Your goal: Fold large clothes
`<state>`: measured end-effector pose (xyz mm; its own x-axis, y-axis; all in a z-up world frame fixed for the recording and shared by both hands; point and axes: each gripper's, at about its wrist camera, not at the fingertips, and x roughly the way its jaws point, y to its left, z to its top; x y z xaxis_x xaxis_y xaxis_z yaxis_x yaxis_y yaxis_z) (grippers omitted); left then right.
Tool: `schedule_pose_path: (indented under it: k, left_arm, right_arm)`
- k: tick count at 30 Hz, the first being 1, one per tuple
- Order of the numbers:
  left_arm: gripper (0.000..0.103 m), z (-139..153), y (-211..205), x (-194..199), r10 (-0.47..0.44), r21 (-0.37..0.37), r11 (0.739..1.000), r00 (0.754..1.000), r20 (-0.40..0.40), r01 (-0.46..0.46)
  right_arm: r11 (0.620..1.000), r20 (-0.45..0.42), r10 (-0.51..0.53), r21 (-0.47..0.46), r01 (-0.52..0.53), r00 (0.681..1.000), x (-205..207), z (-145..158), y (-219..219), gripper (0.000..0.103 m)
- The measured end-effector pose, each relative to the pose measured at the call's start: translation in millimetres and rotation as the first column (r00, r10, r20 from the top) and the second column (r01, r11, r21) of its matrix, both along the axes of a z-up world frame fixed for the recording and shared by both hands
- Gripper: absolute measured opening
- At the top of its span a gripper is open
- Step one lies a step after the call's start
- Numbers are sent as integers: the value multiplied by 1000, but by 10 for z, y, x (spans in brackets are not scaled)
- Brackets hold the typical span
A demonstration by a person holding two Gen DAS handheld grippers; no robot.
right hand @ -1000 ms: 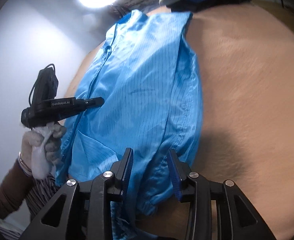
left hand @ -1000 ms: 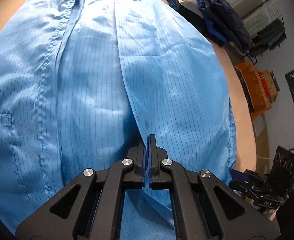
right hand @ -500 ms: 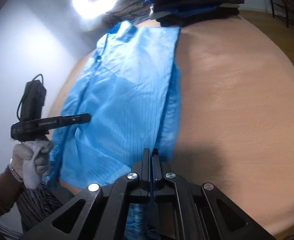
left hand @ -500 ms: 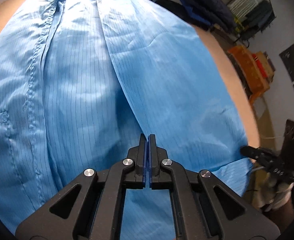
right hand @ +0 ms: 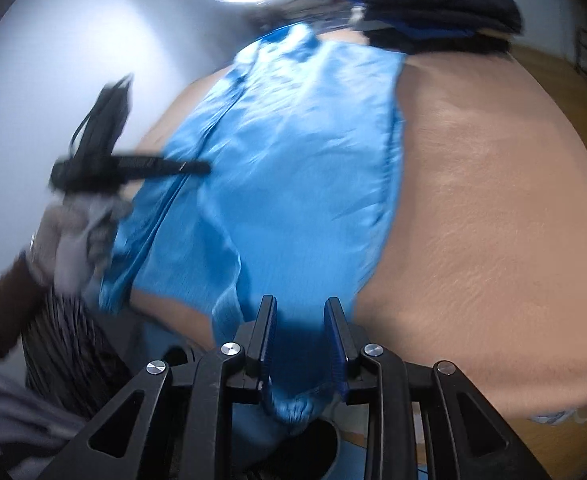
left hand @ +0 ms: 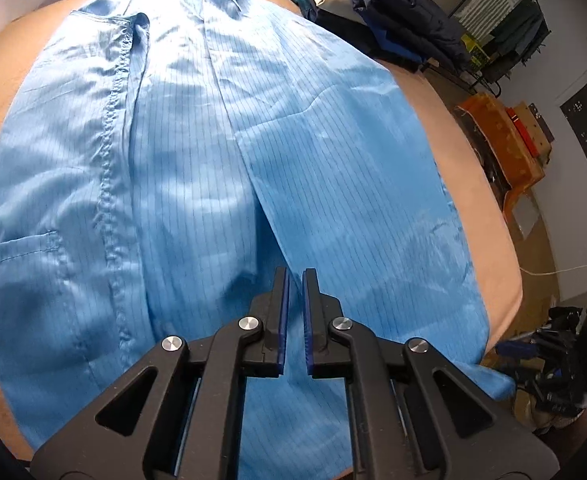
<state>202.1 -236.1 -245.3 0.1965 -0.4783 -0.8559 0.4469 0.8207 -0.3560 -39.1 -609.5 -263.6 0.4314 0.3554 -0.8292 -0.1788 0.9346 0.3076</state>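
The blue coat lies spread front-up across the tan bed, its collar toward the dark clothes pile. Left gripper, narrowly parted, hovers empty above the hem; right gripper, parted wider, straddles the hem corner. The step appears to be hem release, so the next move likely calls for regripping to fold.

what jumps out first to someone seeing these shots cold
The big light blue pinstriped shirt fills the left wrist view, spread front-up across a tan surface with its collar at the far end. The left tongs sit slightly open over its lower front, and the right tongs stand open at its hem. A pile of dark clothes lies beyond the collar.
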Motion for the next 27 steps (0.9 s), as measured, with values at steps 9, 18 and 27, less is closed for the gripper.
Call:
schedule_pose_path:
  k: [9, 18, 27]
  left_arm:
    - [4, 88, 201, -97, 23, 15, 1000, 999, 34, -24]
    - [4, 313, 198, -121, 29, -109, 994, 996, 83, -20]
    - [4, -75, -152, -99, -77, 0, 997, 997, -10, 77]
  right_arm:
    - [1000, 38, 2, -30, 0, 999, 4, 184, -73, 32]
    - [999, 131, -27, -14, 29, 991, 869, 341, -49, 35]
    - [976, 16, -139, -170, 140, 990, 1674, -301, -107, 33]
